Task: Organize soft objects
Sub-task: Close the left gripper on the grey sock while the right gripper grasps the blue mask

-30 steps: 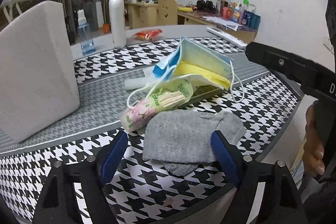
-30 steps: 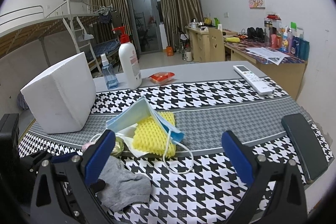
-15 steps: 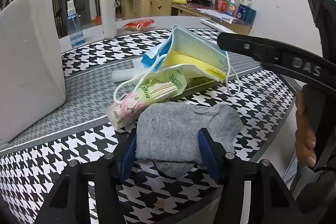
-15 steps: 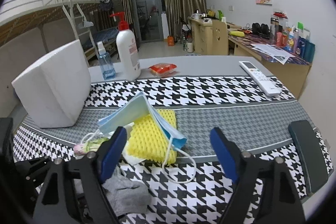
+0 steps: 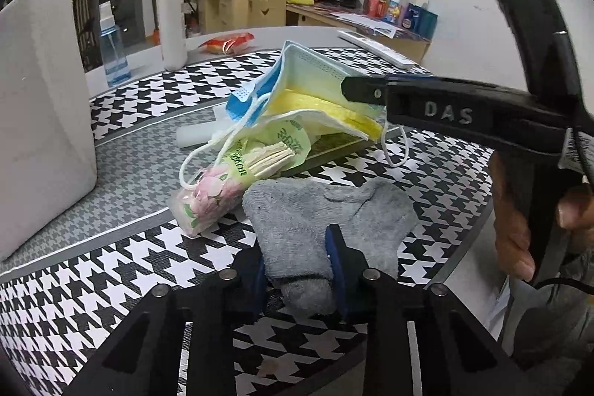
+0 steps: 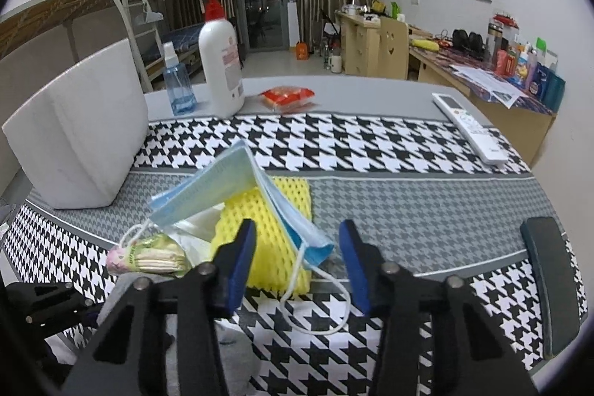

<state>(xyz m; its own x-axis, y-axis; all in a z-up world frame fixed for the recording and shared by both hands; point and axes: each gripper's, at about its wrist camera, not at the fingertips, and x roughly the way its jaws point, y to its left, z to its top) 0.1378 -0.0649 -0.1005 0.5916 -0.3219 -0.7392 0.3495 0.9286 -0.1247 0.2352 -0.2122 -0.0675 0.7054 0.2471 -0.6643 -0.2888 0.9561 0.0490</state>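
Observation:
A grey sock (image 5: pixel 326 214) lies on the houndstooth tablecloth (image 5: pixel 111 270) near the front edge. My left gripper (image 5: pixel 297 258) is shut on the sock's near end. Behind the sock is a pile: a blue face mask (image 5: pixel 308 80) draped over a yellow sponge (image 6: pixel 274 229), and a plastic packet (image 5: pixel 237 169) with pink and green print. My right gripper (image 6: pixel 297 262) is part open, its blue pads either side of the mask's lower corner (image 6: pixel 312 247) and the sponge, holding nothing. The sock also shows at the bottom left of the right wrist view (image 6: pixel 174 351).
A white foam block (image 6: pixel 78 143) stands at the left. A white pump bottle (image 6: pixel 221 65), a small blue spray bottle (image 6: pixel 178 80) and a red snack pack (image 6: pixel 287 97) stand at the back. A white remote (image 6: pixel 471 125) lies at the right. The table's edge is close.
My left gripper closed from wide open onto the sock's near end. My right gripper moved forward towards the mask and sponge, and its jaws narrowed.

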